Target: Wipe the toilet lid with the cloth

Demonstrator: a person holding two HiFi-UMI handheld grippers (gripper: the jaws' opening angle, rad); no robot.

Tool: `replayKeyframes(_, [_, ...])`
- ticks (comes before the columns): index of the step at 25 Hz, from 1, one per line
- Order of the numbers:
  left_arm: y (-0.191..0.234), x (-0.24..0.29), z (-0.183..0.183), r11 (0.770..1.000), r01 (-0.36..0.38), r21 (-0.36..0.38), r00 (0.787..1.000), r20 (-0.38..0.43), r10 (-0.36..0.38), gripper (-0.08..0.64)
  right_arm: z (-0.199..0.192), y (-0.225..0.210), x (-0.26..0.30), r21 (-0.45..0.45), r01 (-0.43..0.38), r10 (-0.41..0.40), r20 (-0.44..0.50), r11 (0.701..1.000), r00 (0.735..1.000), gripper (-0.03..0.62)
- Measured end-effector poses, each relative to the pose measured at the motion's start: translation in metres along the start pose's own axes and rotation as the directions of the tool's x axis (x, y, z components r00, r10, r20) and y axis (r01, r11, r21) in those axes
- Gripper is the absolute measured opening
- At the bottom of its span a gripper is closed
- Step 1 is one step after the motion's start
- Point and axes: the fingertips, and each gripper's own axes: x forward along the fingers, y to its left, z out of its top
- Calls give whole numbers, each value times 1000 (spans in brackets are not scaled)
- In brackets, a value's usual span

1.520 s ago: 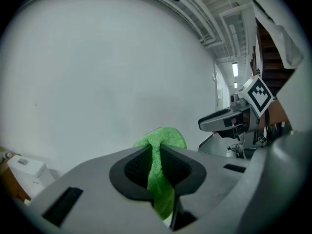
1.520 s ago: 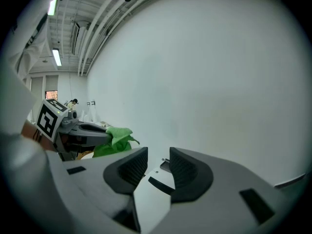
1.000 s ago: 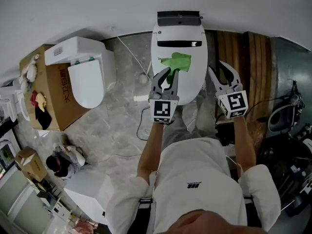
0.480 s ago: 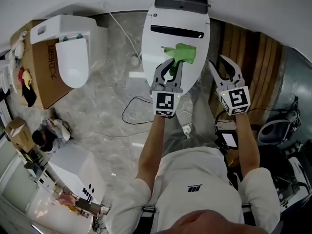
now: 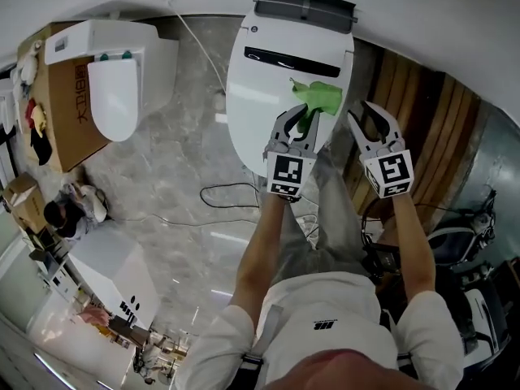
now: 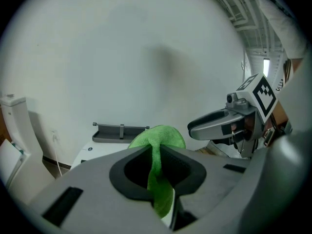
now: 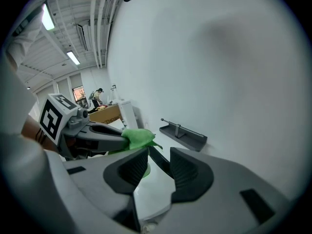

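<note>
The toilet lid [image 5: 268,96] is lying closed, and most of it is seemingly not yet wiped. The green cloth [image 5: 318,97] is sitting over its right side, clenched by the left tongs [image 5: 297,124]. The right tongs [image 5: 370,119] are hanging released and empty.

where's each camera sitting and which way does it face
Head view: on the person's head, facing steeply down at the lid; shows arms, torso, left gripper, right gripper.
Left gripper view: on the left gripper, facing along its jaws, shut on the cloth, toward the wall; right gripper at right.
Right gripper view: on the right gripper, facing along its open jaws over the lid; left gripper at left.
Shared: both gripper views show the cloth and grey shelf.
</note>
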Motion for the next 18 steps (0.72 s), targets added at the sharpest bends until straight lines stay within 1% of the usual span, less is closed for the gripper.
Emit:
replayKeyframes(5, [-16, 32, -33, 999, 22, -36, 999, -25, -23, 64, -34, -18, 13, -8, -5, 5, -22, 1000, 1000, 137])
replayKeyframes(9, [-28, 53, -59, 997, 51, -56, 997, -47, -54, 64, -60, -33, 23, 9, 8, -8, -41, 1000, 999, 137])
replayKeyframes(14, [-31, 80, -88, 996, 62, -69, 995, -70, -67, 64, -92, -43, 38, 13, 14, -13, -64, 1000, 998, 137])
replayKeyframes(18, [-29, 100, -107, 995, 66, -72, 993, -91, -72, 64, -116, -43, 47, 6, 11, -11, -79, 1000, 997, 137])
